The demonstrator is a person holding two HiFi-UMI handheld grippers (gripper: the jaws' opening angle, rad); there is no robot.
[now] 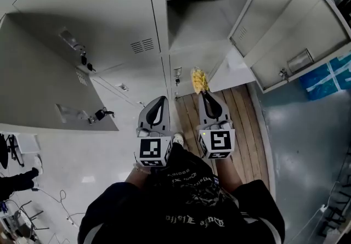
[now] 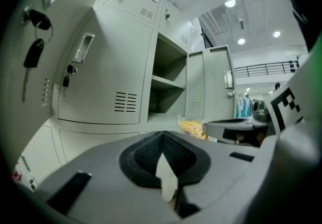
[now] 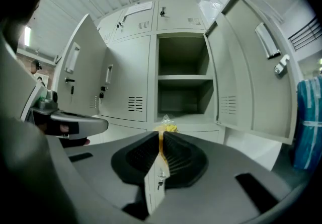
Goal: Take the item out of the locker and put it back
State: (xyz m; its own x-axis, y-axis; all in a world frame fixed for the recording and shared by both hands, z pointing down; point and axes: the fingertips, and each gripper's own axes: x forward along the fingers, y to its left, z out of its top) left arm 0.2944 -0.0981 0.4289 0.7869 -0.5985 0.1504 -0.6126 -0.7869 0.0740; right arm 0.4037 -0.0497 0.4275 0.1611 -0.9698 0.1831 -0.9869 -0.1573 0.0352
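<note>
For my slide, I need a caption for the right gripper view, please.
Right gripper shut on a bag of yellow snacks, in front of the open, empty locker.

The right gripper (image 3: 162, 136) has its jaws closed on the edge of a yellow packet (image 3: 169, 128), in front of an open locker (image 3: 152, 74). The locker's door (image 3: 251, 87) stands swung out to the right. A shelf (image 3: 184, 77) splits its inside into two compartments.

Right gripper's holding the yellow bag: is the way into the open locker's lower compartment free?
Probably yes. The right gripper, shut on the yellow bag, faces the lower compartment; its door stands swung wide right, the compartment looks empty, and the left gripper is off to the side.
</note>
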